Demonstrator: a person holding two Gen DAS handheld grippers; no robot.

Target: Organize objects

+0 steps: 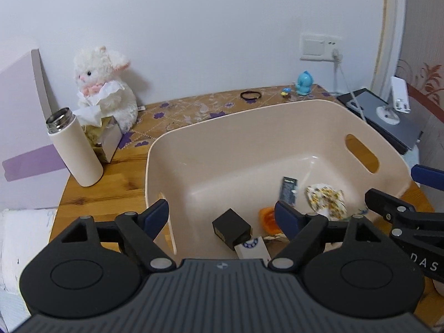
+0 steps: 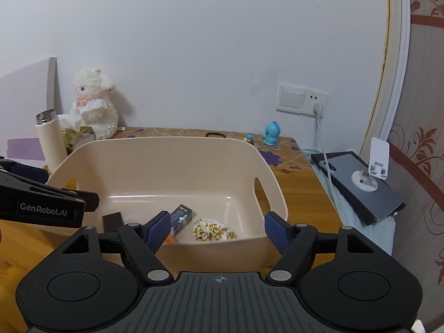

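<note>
Holding small items, cream plastic bin (image 1: 211, 144) with cut-out handle.

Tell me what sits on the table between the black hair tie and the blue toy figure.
A small yellow-and-blue trinket lies between the black hair tie and the blue toy figure; the left wrist view shows it best.

The left gripper's finger (image 1: 285, 216) hides part of the orange item (image 1: 267, 219); the box label (image 1: 288, 190) is unreadable.
</note>
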